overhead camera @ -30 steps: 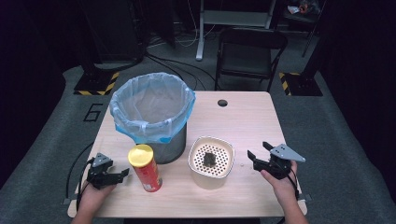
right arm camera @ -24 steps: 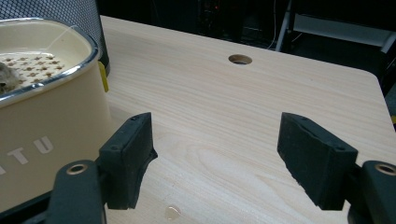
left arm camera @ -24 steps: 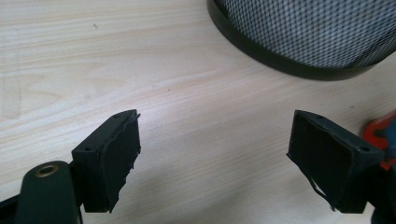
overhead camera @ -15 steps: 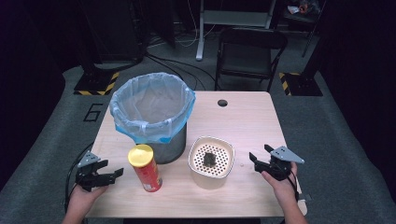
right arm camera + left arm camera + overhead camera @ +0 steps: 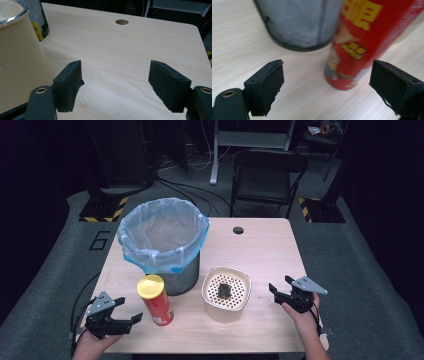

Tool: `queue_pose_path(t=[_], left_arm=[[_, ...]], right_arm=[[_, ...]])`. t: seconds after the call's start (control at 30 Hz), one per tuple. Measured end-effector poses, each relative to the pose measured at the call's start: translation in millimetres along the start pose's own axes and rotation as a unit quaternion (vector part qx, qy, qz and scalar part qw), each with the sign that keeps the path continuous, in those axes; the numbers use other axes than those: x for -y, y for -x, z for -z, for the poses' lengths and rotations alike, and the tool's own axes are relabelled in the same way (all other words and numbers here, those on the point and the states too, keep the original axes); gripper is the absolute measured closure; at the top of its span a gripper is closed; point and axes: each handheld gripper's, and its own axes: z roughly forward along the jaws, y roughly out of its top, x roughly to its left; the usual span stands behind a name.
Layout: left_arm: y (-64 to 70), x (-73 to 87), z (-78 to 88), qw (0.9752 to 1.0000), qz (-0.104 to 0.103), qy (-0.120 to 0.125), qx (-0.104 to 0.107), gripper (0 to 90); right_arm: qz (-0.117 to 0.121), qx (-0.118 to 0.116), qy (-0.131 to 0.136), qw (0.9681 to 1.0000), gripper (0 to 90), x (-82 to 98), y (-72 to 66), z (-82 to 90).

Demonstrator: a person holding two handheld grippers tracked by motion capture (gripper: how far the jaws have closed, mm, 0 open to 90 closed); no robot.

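Observation:
A red chip can with a yellow lid (image 5: 155, 299) stands upright on the wooden table (image 5: 260, 252), just in front of a mesh bin lined with a blue bag (image 5: 162, 240). My left gripper (image 5: 129, 311) is open at the table's near left corner, its jaws pointing at the can (image 5: 359, 37) from a short way off. A cream container with a perforated insert (image 5: 226, 292) holds a small dark lump (image 5: 224, 290). My right gripper (image 5: 280, 286) is open a little to the right of the cream container (image 5: 20, 57), holding nothing.
A round cable hole (image 5: 238, 230) sits near the table's far edge. A black folding chair (image 5: 267, 175) stands beyond the table. Cables trail off the table's left edge. The bin's mesh wall (image 5: 299, 22) is close behind the can.
My left gripper drew back toward the near left corner, then turned its open jaws toward the can. The right gripper shifted only slightly.

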Motion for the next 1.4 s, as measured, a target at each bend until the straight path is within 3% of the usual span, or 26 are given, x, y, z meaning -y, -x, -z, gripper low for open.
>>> queue_pose_path(t=[0.27, 0.37, 0.53, 0.8, 0.97, 1.13, 1.4], left_arm=[[16.3, -7.4, -20.3, 0.9994, -0.005, -0.001, 0.034, 11.6], [20.7, -10.3, -29.1, 0.9990, -0.021, 0.001, 0.040, 11.6], [23.9, -9.2, -42.5, 0.9987, -0.017, 0.003, 0.047, 11.9], [21.8, 2.1, -54.4, 0.9987, -0.004, 0.027, 0.043, 13.9], [22.6, 3.7, -59.4, 0.9983, -0.011, 0.036, 0.044, 14.2], [25.7, 3.3, -63.8, 0.9981, -0.024, 0.030, 0.048, 14.8], [26.3, 4.9, -68.2, 0.9979, -0.035, 0.039, 0.038, 17.7]], right_arm=[[-0.002, -0.002, -0.005, 1.0000, 26.3, 1.4, 2.3, -1.0], [-0.003, -0.003, -0.006, 1.0000, 26.4, 1.6, 2.5, -0.9], [-0.001, -0.002, -0.006, 1.0000, 26.4, 2.3, 3.9, -1.4], [-0.005, -0.002, -0.007, 1.0000, 26.3, 2.6, 5.2, -1.7], [-0.005, 0.000, -0.005, 1.0000, 26.4, 2.4, 5.9, -1.4], [-0.003, -0.001, -0.007, 1.0000, 26.4, 2.6, 5.6, -1.8], [0.001, -0.003, -0.008, 1.0000, 26.4, 2.8, 5.5, -2.0]])
